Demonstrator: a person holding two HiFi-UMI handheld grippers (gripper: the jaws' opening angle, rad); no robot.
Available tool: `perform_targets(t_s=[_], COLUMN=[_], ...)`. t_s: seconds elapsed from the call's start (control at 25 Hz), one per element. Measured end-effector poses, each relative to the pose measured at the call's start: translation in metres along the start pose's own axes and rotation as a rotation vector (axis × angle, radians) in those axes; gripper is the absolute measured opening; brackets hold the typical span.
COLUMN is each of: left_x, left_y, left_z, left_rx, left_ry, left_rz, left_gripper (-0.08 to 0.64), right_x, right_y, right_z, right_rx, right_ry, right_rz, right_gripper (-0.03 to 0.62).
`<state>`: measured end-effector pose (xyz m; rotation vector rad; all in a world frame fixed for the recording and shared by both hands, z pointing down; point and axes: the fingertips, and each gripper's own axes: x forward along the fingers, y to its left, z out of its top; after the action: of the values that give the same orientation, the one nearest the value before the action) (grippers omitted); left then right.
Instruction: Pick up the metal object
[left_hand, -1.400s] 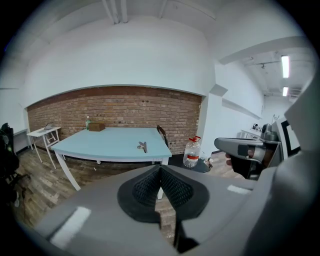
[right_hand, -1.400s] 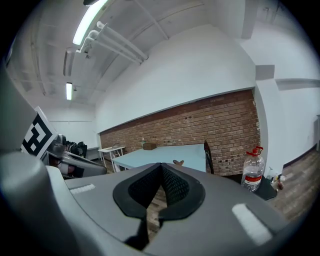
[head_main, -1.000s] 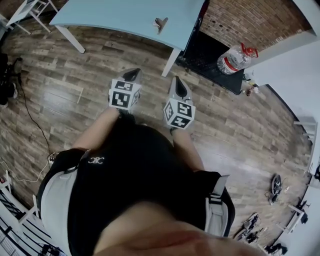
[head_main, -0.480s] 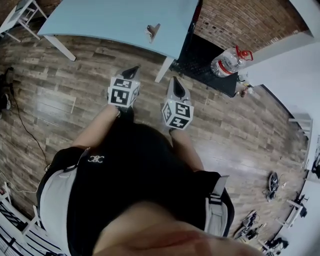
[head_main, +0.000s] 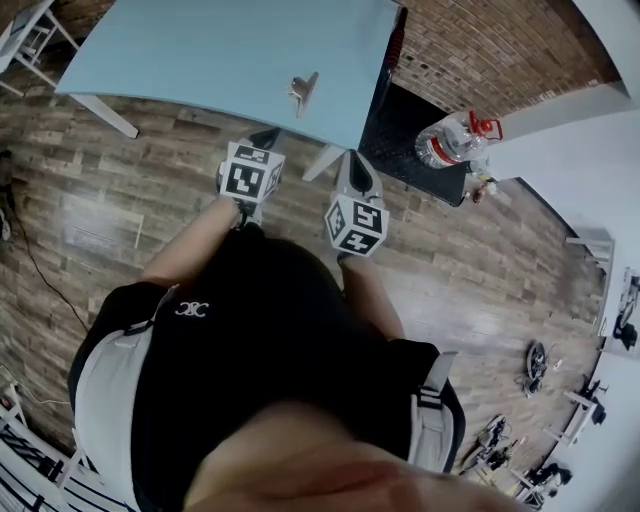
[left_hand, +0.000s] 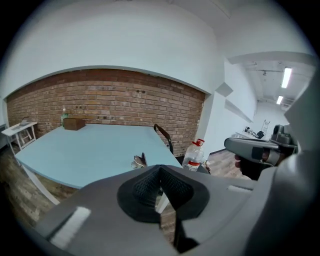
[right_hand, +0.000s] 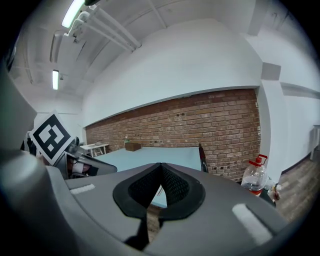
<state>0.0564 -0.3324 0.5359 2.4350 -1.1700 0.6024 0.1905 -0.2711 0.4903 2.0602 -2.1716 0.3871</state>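
Since a second ago I've walked up on the table (head_main: 200, 50): in the head view its near edge has slid down toward me and now sits just past both gripper tips. The metal object (head_main: 302, 92) has come closer with it. It hasn't shifted on the table and still stands near the near edge, toward the right corner, nothing touching it.

My left gripper (head_main: 266, 137) is fully closed, pads together, nothing between them; its own view shows the metal object (left_hand: 139, 161) just above the jaw tips and a bit left. My right gripper (head_main: 355, 165) is closed and empty too; its view shows tabletop and brick wall (right_hand: 200, 120) but not the object. The water bottle (head_main: 450, 140) is on the floor to the right, well apart from the object.

Meaning for the task: this is only the approach, no pick started. The object looks to be coming within reach, slightly nearer the left gripper. Whichever gripper goes in must open first, since closed jaws would only knock it away
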Motion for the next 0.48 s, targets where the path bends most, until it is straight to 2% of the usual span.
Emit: perform_targets(t_s=[0.2,0.48], left_x=[0.031,0.077], left_y=[0.029,0.068], left_z=[0.019,0.028], left_rx=[0.029,0.034], left_ry=[0.031,0.090], left_rz=[-0.028,-0.068], left_gripper=[0.000,0.000], right_x=[0.039,0.085], right_y=[0.006,0.008], right_z=[0.014,0.019], right_rx=[0.003,0.011], right_ry=[0.001,0.025], right_rz=[-0.041,-0.103], right_gripper=[0.014,0.014])
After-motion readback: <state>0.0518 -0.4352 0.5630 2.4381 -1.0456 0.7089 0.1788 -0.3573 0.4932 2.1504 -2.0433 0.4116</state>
